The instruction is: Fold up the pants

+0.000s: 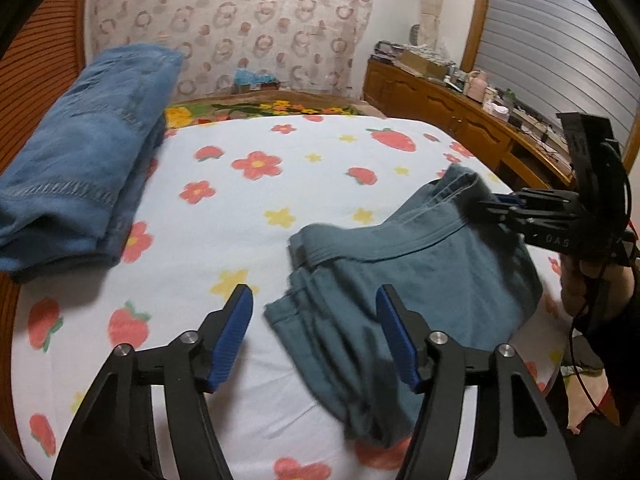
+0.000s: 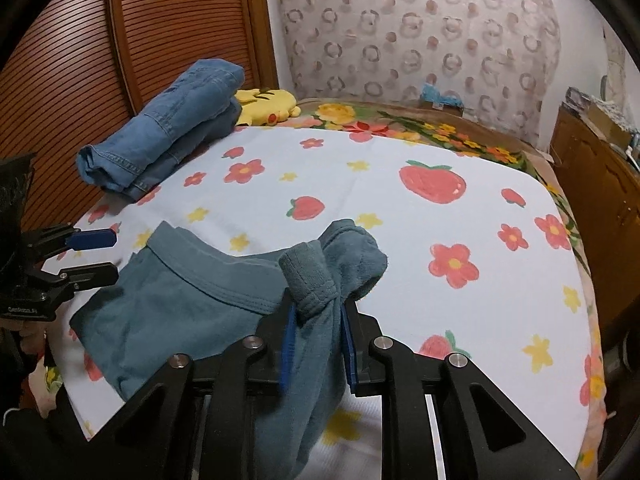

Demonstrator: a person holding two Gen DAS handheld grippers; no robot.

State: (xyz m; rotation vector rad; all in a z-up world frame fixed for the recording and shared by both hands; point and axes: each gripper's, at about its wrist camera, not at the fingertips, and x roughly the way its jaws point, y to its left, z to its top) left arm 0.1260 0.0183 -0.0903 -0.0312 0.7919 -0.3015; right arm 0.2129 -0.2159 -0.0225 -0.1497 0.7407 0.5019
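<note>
Teal pants (image 1: 404, 276) lie bunched on the flowered bed sheet (image 1: 248, 208), waistband toward the far side. My left gripper (image 1: 314, 312) is open and empty, hovering over the near leg ends of the pants. My right gripper (image 2: 318, 316) is shut on the waistband end of the teal pants (image 2: 192, 304), lifting a bunch of cloth off the sheet (image 2: 400, 216). The right gripper (image 1: 496, 206) shows at the right of the left wrist view. The left gripper (image 2: 104, 254) shows open at the left of the right wrist view.
Folded blue jeans (image 1: 80, 160) lie at the bed's far left, also in the right wrist view (image 2: 168, 128), beside a yellow plush toy (image 2: 268, 106). A wooden slatted panel (image 2: 80, 60) stands on the left. A wooden dresser (image 1: 460, 116) with clutter runs along the right.
</note>
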